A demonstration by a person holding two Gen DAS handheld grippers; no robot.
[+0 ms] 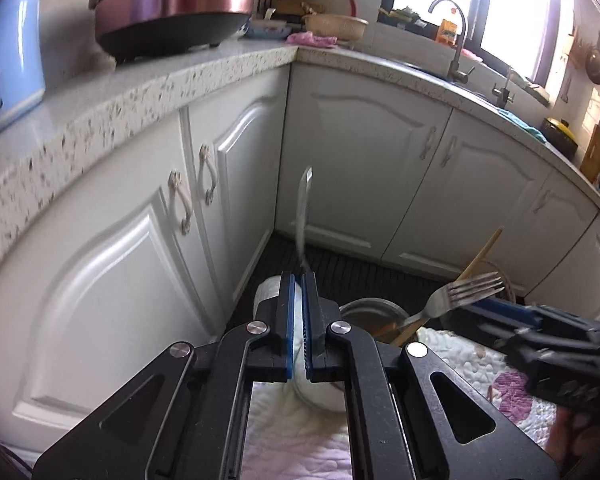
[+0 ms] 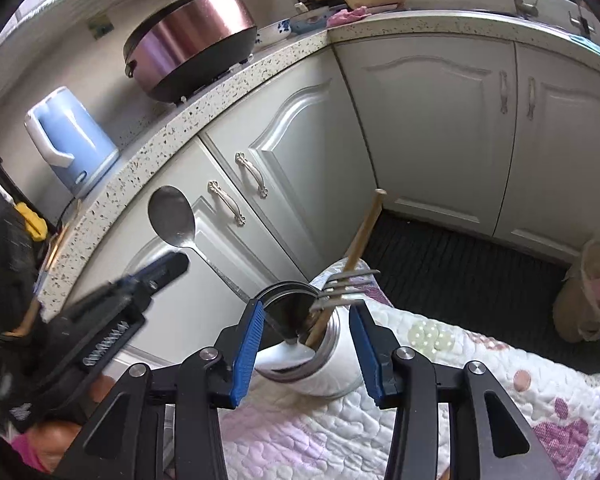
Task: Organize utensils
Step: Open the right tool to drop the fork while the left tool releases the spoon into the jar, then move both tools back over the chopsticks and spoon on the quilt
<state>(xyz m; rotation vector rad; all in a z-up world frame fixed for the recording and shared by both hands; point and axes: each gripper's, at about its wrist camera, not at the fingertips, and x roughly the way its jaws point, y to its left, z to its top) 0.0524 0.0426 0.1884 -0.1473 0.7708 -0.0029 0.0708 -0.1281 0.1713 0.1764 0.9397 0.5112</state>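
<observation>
A white holder jar (image 2: 332,376) with a metal rim stands on a quilted cloth (image 2: 480,364). In it stand a metal fork (image 2: 348,280) and a wooden stick (image 2: 364,232). My right gripper (image 2: 306,307) is open, its blue pads on either side of the jar's mouth and touching nothing. My left gripper (image 1: 298,280) is shut on a metal spoon (image 1: 304,208), seen edge-on with its bowl up. In the right wrist view the spoon (image 2: 172,216) is held by the left gripper (image 2: 172,264), left of the jar. The left wrist view also shows the jar (image 1: 364,310), fork (image 1: 472,286) and right gripper (image 1: 496,314).
White cabinet doors (image 2: 300,128) and a speckled countertop (image 2: 228,80) wrap round the corner behind. On the counter stand a pink rice cooker (image 2: 192,40) and a blue kettle (image 2: 72,144). A dark ribbed mat (image 2: 460,264) covers the floor, with a basket (image 2: 588,292) at right.
</observation>
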